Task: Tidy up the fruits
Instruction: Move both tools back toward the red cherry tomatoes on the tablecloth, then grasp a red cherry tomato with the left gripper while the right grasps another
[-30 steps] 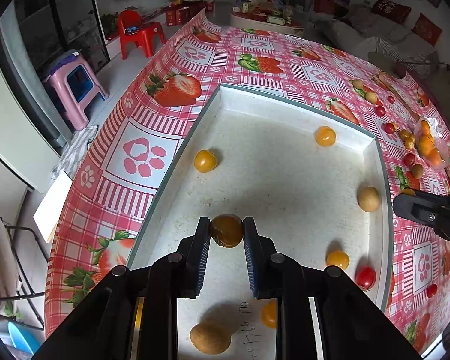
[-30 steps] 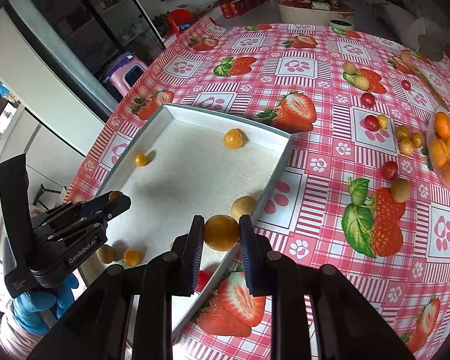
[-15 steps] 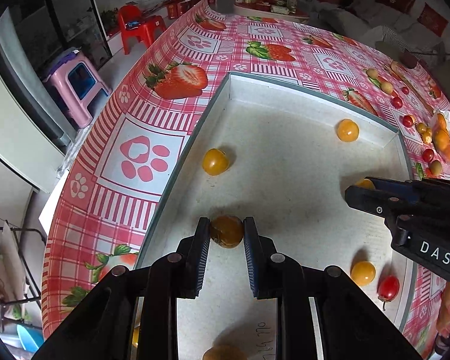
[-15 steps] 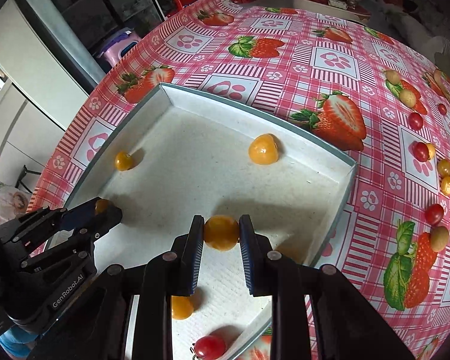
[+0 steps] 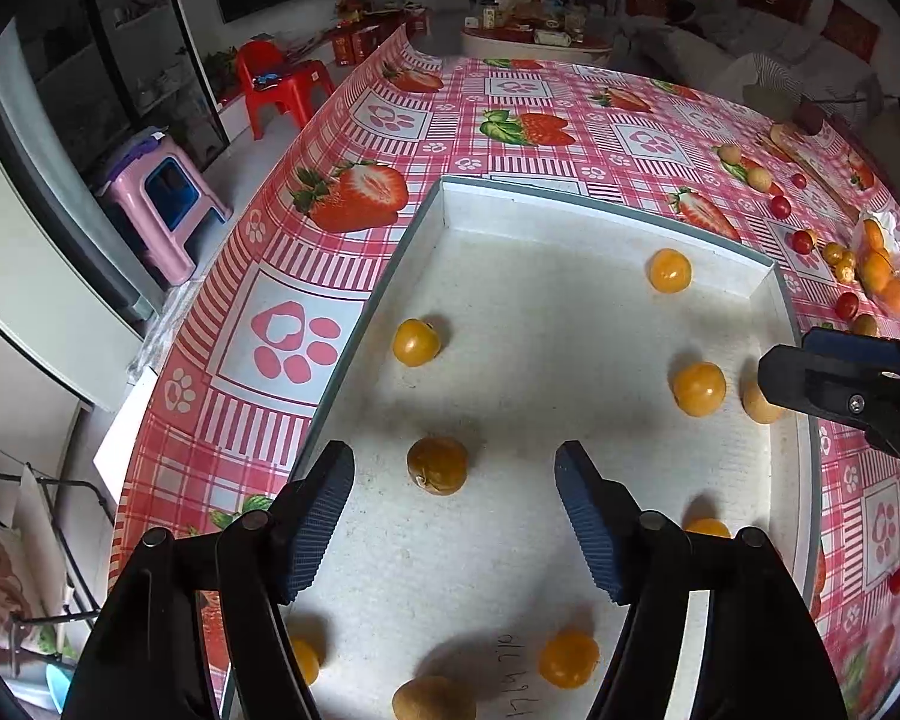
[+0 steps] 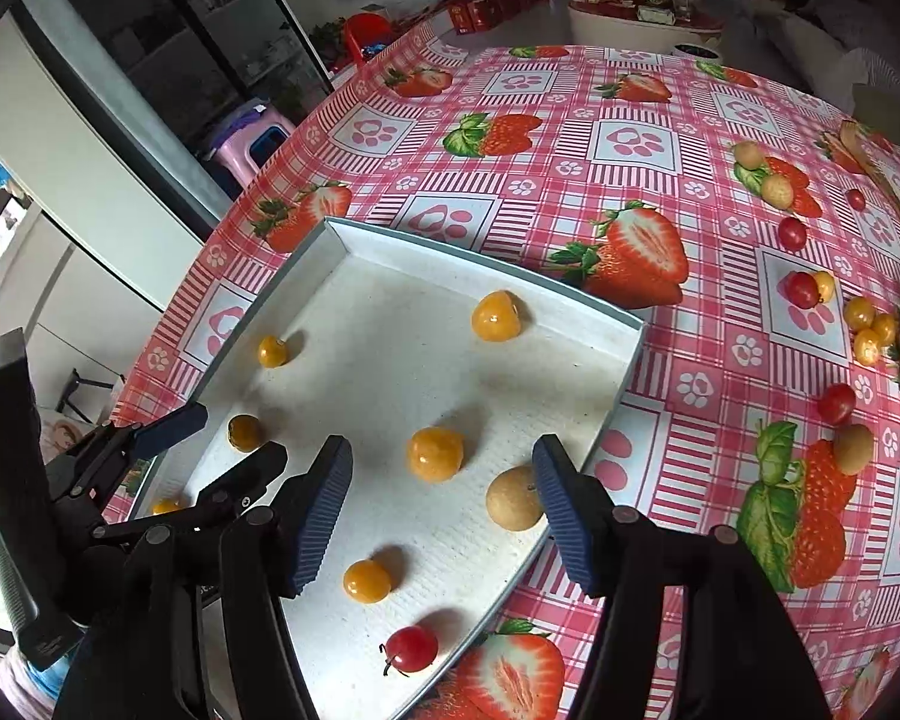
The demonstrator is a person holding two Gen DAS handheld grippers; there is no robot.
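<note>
- The tray (image 5: 570, 207) is a shallow rectangle with a thin grey rim and a white, finely ribbed floor; it sits on a bench under a glossy oilcloth (image 6: 648, 138) printed with pink checks, strawberries and paw prints.
- Small round fruits lie scattered in the tray: smooth orange ones, a matt tan one (image 6: 513, 498) and a shiny red cherry tomato (image 6: 411, 648) with a stalk.
- The left gripper (image 5: 453, 519) points steeply down over the tray. Its jaws have just been opening and stand wide, their blue ridged pads clear of everything.
- A dull brownish-orange fruit (image 5: 437, 465) (with a pale scar low on its skin) rests on the tray floor between those jaws, nearer the left pad, touching neither.
- The right gripper (image 6: 441, 510) is tilted down likewise, its jaws also just opened and wide.
- A glossy orange fruit (image 6: 435, 453) lies on the tray between its pads, free of both; the tan fruit sits just beside the right pad, perhaps brushing it, though the angle leaves that unclear.
- More fruit lies loose on the oilcloth at far right.
</note>
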